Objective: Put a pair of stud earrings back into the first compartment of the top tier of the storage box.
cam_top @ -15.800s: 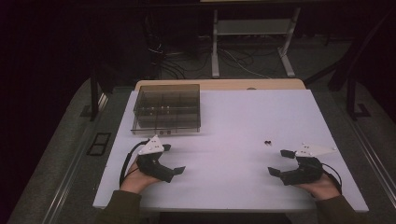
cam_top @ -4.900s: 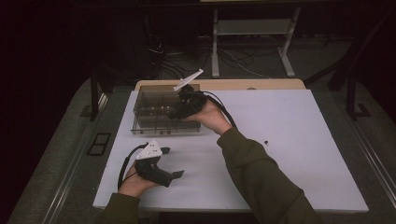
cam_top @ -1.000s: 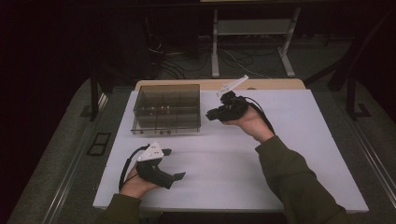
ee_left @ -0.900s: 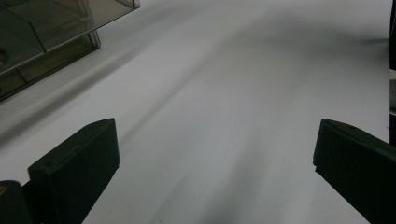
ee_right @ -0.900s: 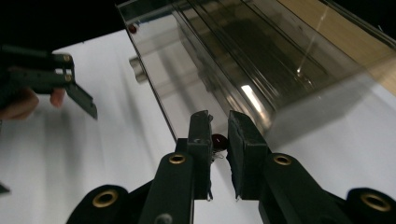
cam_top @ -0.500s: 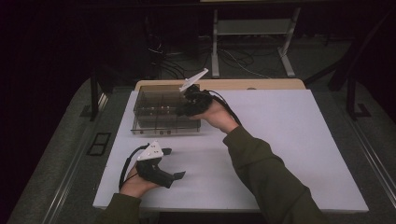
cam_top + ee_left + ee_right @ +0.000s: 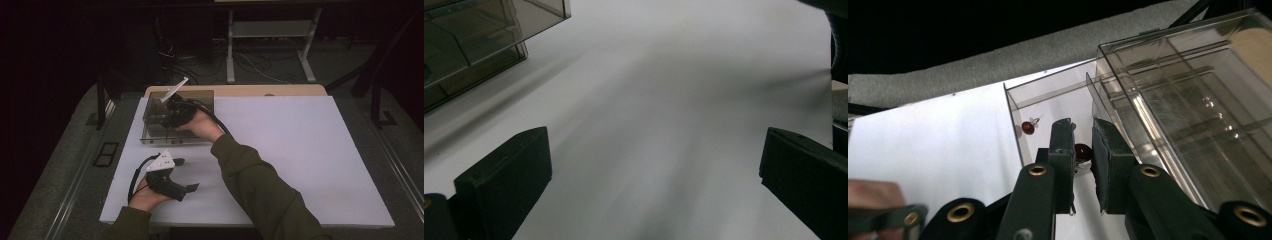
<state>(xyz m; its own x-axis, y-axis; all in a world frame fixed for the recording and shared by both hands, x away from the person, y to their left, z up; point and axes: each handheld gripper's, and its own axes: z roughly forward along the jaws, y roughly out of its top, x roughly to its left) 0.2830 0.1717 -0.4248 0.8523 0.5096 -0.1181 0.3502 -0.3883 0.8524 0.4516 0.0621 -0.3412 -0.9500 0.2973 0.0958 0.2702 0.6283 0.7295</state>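
— Where's the right gripper [image 7: 167, 116] now?

— Over the clear compartment box [image 7: 200, 100] at the far left of the white tabletop [image 7: 300, 150]. Through the right gripper view, its jaws are drawn close together with a small dark red bead [image 7: 1082, 150] between them. Whether the pads actually press on it, I can't quite make out, but the gap is narrow and the bead sits right in it.

— And it's inside the box?

— Inside an open-topped compartment [image 7: 1048, 100] at the box's edge, yes. A second dark red bead [image 7: 1028, 127] with a little metal post lies on the compartment floor just beyond the jaws, apart from them.

— The other hand?

— The left gripper [image 7: 181, 175] rests near the front edge of the tabletop, close to the box's near corner. In its own view the jaws stand wide apart over bare white surface, nothing between them.
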